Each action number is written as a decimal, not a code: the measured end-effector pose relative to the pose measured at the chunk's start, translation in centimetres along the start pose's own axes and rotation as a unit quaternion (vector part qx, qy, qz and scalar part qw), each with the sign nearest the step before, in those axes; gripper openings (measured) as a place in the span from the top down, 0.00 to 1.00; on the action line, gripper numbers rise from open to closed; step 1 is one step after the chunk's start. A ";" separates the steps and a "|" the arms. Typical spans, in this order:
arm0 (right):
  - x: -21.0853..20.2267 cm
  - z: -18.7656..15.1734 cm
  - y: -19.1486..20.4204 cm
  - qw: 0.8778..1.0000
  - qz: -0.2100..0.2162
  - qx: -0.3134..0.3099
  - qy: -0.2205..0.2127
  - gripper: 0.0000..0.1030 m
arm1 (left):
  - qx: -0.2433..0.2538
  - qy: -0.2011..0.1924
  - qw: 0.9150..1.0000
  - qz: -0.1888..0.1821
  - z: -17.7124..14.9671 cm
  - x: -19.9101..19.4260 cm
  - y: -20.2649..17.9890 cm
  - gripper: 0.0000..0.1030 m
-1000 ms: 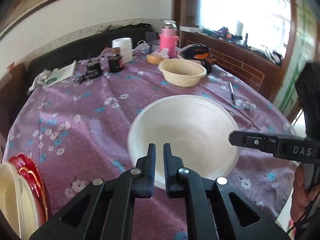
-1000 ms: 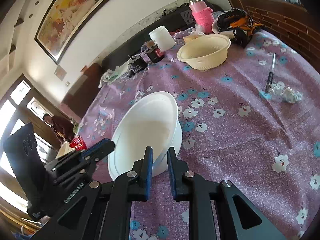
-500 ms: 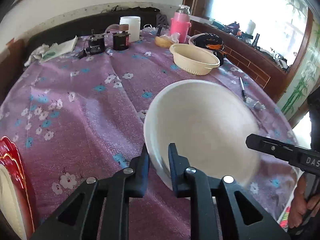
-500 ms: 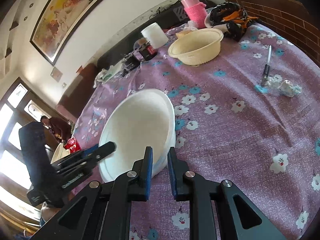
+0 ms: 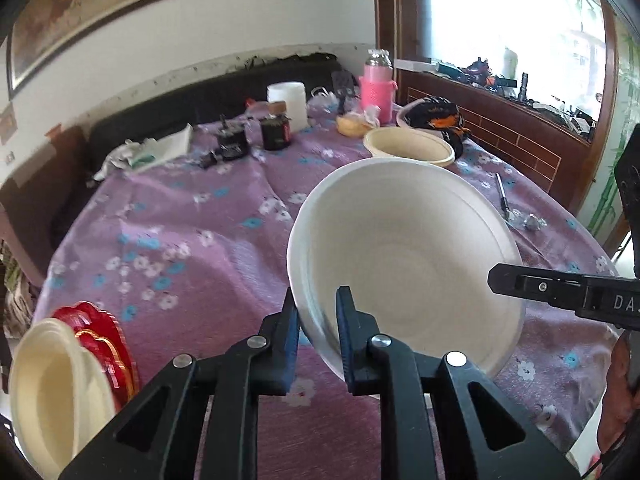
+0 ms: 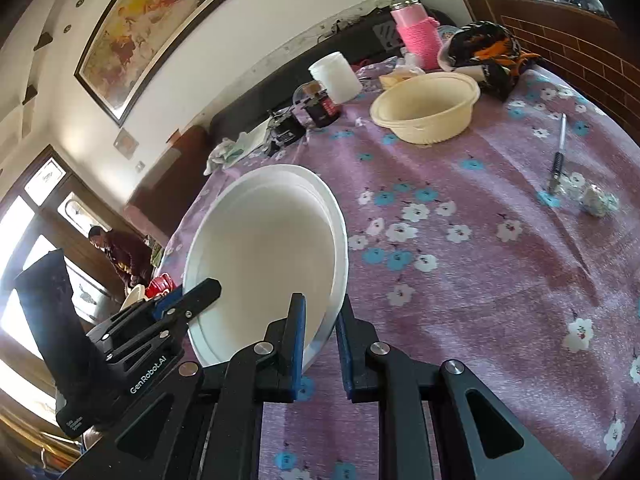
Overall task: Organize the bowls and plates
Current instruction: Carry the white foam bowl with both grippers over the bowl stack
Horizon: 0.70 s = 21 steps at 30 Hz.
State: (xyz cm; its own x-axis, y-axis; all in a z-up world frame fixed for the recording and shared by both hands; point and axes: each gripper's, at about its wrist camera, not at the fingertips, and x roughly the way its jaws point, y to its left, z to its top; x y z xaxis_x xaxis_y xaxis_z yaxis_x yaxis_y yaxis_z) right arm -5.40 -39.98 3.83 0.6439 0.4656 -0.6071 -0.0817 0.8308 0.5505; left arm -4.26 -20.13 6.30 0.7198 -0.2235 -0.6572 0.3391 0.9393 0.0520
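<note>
A large white bowl [image 5: 404,256] is held tilted above the purple flowered tablecloth [image 5: 180,240]. My left gripper [image 5: 318,320] is shut on its near rim. My right gripper [image 6: 320,328] is shut on the opposite rim of the same bowl [image 6: 264,256]; it looks like two nested white bowls. A cream bowl [image 5: 408,148] sits at the far side of the table, also in the right wrist view [image 6: 426,110]. A stack of cream bowls [image 5: 52,392] and red plates [image 5: 104,336] stands at the near left edge.
At the far side stand a pink flask [image 5: 378,88], a white jar [image 5: 287,100], dark small jars [image 5: 275,132], a black-orange bag [image 5: 436,114] and crumpled paper [image 5: 152,150]. A pen [image 6: 558,156] and foil ball [image 6: 596,200] lie to the right.
The white bowl has been lifted off the tablecloth and tilted up between both grippers. Both views have risen and pulled back a little.
</note>
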 end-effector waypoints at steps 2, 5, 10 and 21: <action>0.2 0.0 0.5 1.000 0.004 -0.002 0.001 0.84 | -0.001 -0.006 1.000 0.008 -0.1 -0.4 0.4 0.84; 0.3 0.1 1.3 1.000 0.008 -0.007 0.002 0.84 | -0.005 -0.012 1.000 0.015 -0.2 -1.0 0.9 0.84; 0.5 0.4 2.8 1.000 0.015 -0.018 0.004 0.84 | -0.014 -0.021 0.999 0.025 -0.2 -1.8 1.9 0.83; 1.4 1.6 6.6 0.998 0.047 -0.041 0.021 0.84 | -0.045 -0.044 0.997 0.053 -0.3 -4.6 5.2 0.80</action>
State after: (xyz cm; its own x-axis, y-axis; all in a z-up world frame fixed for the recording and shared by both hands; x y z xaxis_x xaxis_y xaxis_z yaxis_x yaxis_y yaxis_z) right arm -3.83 -34.36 7.54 0.5983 0.5535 -0.5794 -0.2032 0.8043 0.5585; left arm -5.98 -14.17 9.38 0.8008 -0.1391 -0.5825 0.2043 0.9778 0.0475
